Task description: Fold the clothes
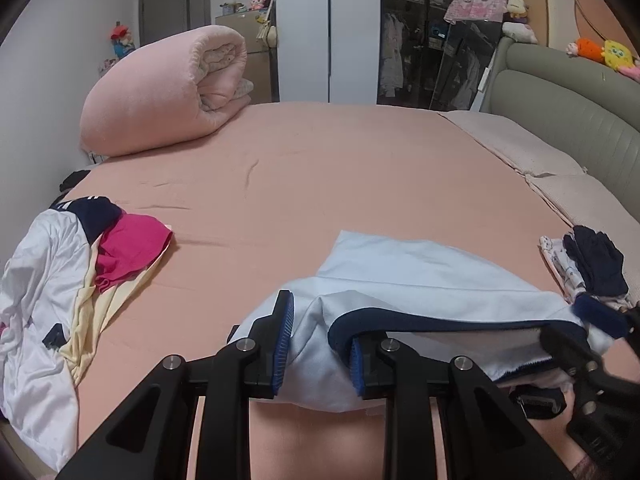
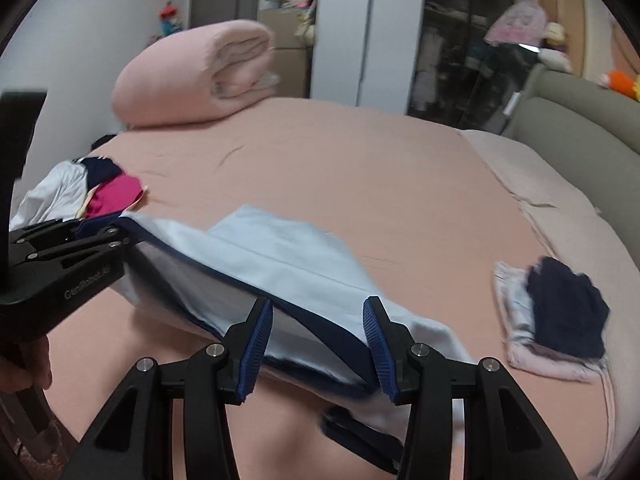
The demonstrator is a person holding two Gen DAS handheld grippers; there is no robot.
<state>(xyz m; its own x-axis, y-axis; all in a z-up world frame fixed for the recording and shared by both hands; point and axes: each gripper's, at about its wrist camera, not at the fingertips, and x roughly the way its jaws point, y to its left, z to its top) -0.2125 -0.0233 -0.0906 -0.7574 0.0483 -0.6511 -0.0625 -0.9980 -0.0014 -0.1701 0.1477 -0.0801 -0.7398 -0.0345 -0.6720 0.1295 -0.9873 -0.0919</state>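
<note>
Left gripper: jaws drawn in on a bunched corner of the pale blue garment, at its navy-trimmed edge; cloth fills the gap and both blue pads press into it. Holding.

Right gripper: jaws part-way apart, the same navy-trimmed edge running between them. Left pad appears to touch the cloth; whether the right pad presses is unclear in the blur, so I cannot tell if this grip is secure.

Garment: near edge lifted and stretched between the two grippers, far portion lying flat on the pink bedsheet, near the front of the bed.

Outward: heap of unfolded clothes (white, navy, magenta, cream) at the left edge of the bed. Small stack of folded items, dark piece on top, at the right. Rolled pink quilt at the far left corner. Grey headboard on the right.

Risks (judgement):
- Right side may slip out if its hold is loose; the hem would then sag and the fold go crooked.
- Left grip holds a bunch, not a flat edge; likely to set a crease in that corner.
- Uneven pull between hands could drag the flat portion across the sheet.

Containers: none in view; clothes lie directly on the bed.
</note>
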